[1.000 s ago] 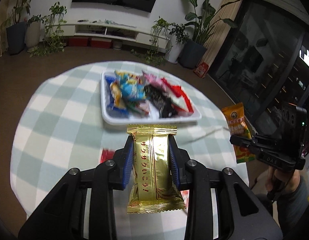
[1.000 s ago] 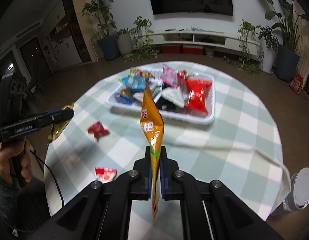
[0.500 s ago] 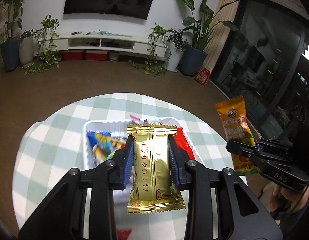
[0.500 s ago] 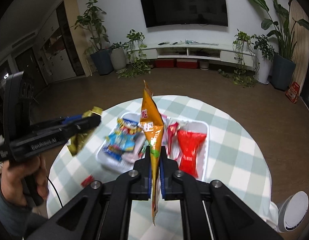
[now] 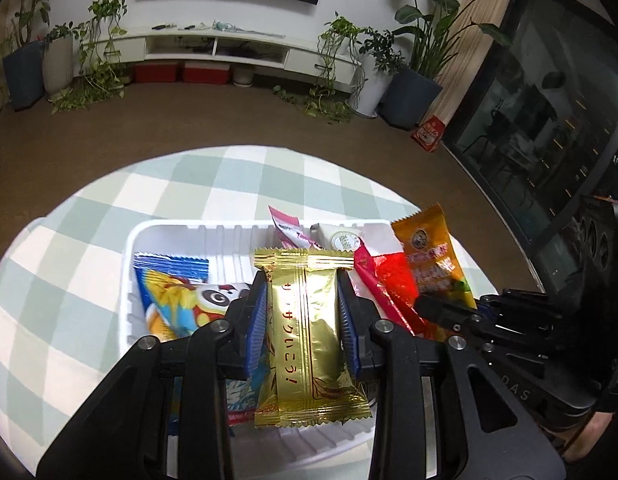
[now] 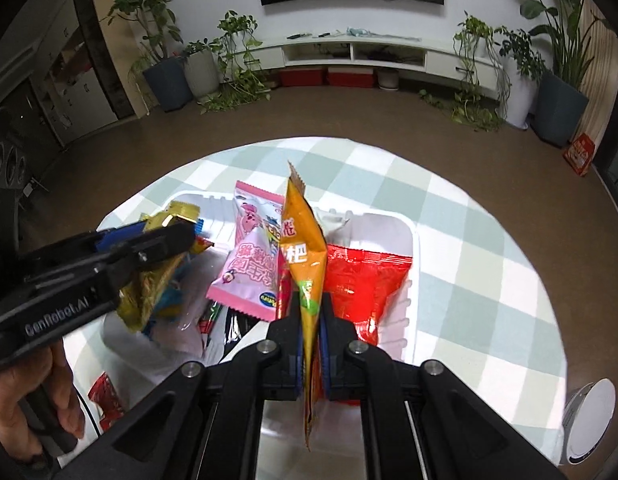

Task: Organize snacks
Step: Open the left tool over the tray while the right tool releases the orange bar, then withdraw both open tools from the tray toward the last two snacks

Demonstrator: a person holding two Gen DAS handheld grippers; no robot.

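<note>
My left gripper [image 5: 302,286] is shut on a gold snack packet [image 5: 307,340] and hovers over the white tray [image 5: 165,232]. From the right wrist view, the same left gripper [image 6: 177,226] and the gold packet [image 6: 149,284] hang over the tray's left half. My right gripper [image 6: 309,304] is shut on an orange snack packet [image 6: 299,248], held edge-on above the tray [image 6: 393,220]. In the left wrist view that orange packet [image 5: 429,252] sits at the tray's right end. Inside the tray lie a blue packet [image 5: 173,292], a pink packet [image 6: 249,276] and a red packet [image 6: 365,284].
The tray rests on a round table with a green-and-white checked cloth [image 5: 213,184]. A small red packet [image 6: 105,400] lies on the cloth by the person's hand [image 6: 25,408]. A white round object [image 6: 589,412] sits at the table's right edge. Plants and a TV cabinet stand behind.
Both grippers have moved forward across the table with their packets still held and now hang over the tray. The loose packets on the cloth have dropped behind them.
</note>
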